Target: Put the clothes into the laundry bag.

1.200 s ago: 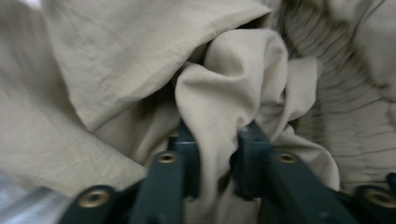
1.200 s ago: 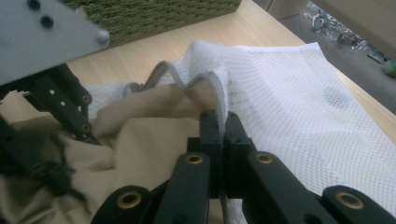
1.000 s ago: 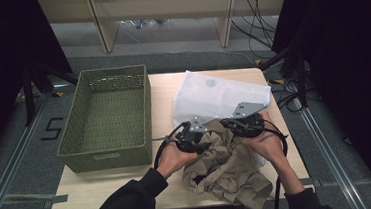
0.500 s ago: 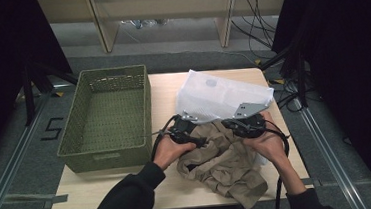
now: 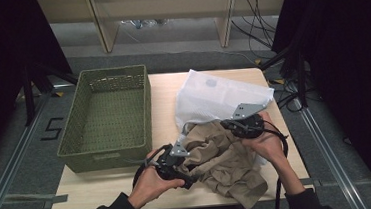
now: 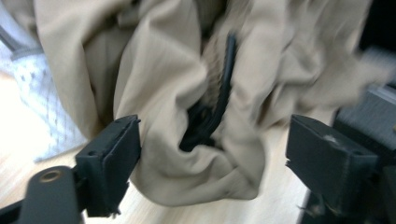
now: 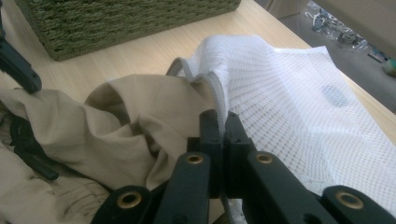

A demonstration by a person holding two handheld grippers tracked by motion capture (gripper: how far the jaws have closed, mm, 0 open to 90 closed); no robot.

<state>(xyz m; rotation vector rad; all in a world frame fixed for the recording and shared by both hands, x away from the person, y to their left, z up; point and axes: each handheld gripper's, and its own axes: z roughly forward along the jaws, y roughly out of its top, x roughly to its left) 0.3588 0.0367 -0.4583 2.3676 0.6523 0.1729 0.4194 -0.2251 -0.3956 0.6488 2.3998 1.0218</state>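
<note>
Now the right gripper (image 7: pixel 223 135) is pinched tight on the rim of the white mesh bag (image 5: pixel 218 99), holding its mouth at the table's (image 5: pixel 105 191) near right, while the left gripper (image 6: pixel 212 163), jaws just spread wide, faces the tan garment (image 5: pixel 223 164) bunched between them, unpinched, heaped toward the near edge. The green basket (image 5: pixel 106 115) waits along the left edge; cables trail over the floor beyond.

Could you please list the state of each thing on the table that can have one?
Mesh laundry bag: mouth held open, edge pinched.
Beige garment: crumpled, partly in the bag's mouth.
Green basket: empty, upright.
Left gripper: just opened, fingers astride the garment.
Right gripper: shut on the bag's rim.
</note>
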